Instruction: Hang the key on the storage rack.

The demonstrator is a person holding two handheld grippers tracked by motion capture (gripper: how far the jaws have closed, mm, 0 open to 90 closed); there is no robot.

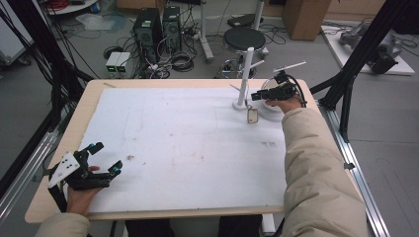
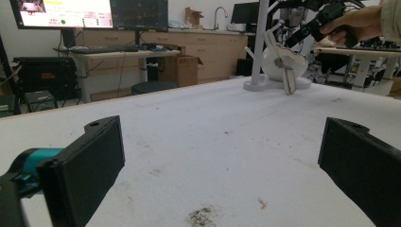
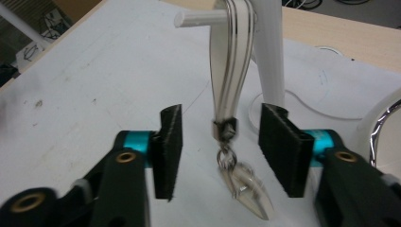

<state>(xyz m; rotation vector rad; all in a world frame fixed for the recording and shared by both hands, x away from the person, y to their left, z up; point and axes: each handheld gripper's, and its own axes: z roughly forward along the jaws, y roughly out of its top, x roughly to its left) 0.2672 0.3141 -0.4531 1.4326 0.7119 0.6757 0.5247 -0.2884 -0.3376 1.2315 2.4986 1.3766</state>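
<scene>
Black jaws apart beside strap (image 3: 230,71)

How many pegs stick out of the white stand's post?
3, maybe more hidden. On the white peg stand: one left peg, one right peg, and one peg carrying the looped strap keychain.

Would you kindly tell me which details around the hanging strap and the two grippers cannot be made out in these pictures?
- Tag on the strap: blurred in the right gripper view; any print is unreadable.
- Top of the white stand: cut off by the right gripper view's upper edge.
- White rounded object behind the stand: partly hidden; kind unclear.
- Left gripper: one finger is cropped at the frame's edge.
</scene>
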